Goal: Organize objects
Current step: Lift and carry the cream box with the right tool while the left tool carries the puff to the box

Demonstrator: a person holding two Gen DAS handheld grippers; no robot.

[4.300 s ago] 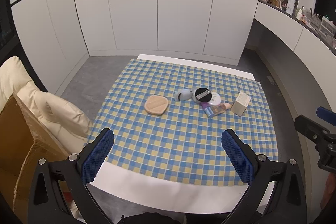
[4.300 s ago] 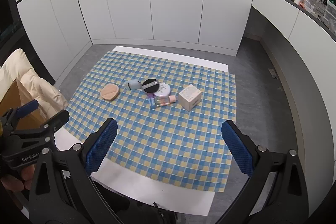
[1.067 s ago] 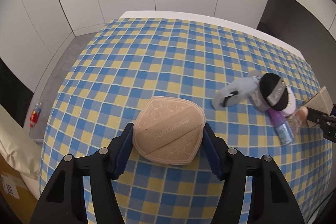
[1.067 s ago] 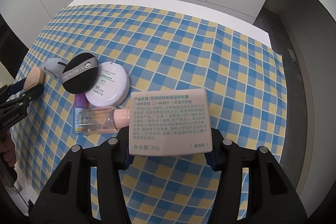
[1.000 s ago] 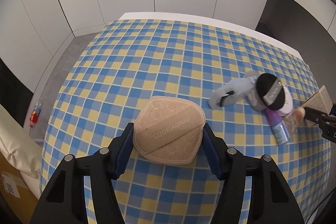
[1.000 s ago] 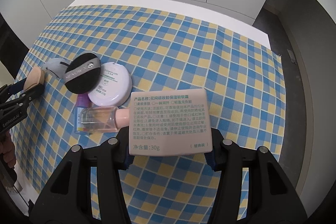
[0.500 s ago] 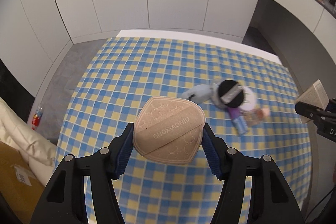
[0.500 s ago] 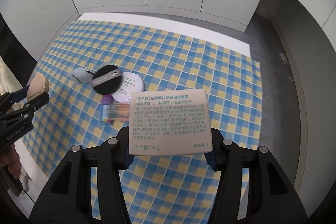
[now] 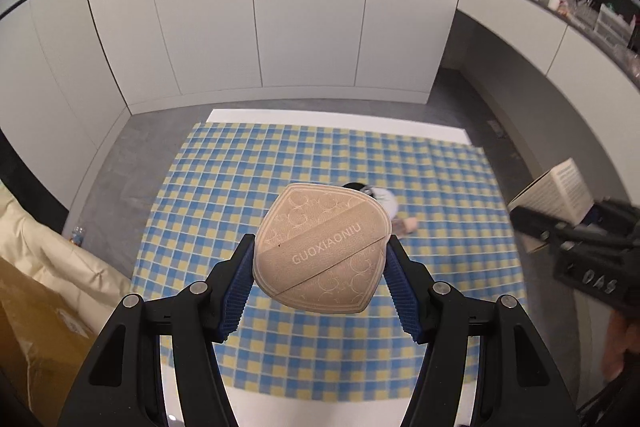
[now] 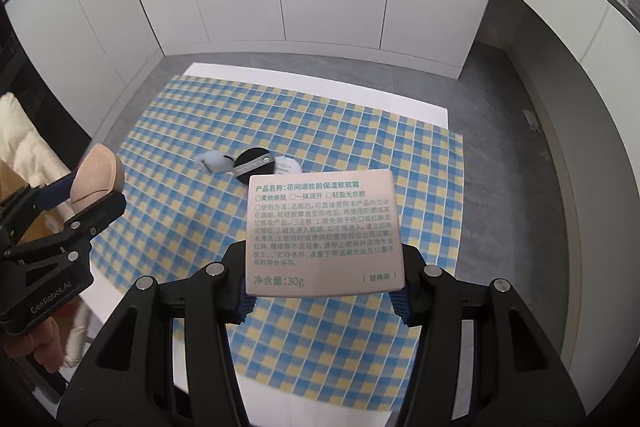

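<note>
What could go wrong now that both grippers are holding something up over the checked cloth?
The beige puff is soft and pinched only at its edges by the left gripper, so it might squirm loose. The white box sits in the right gripper gripped near its lower edge and could tip out. Either would drop onto the black puff.

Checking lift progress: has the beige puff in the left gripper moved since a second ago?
Yes. The beige puff has risen from the checked cloth, clamped in the left gripper.
</note>
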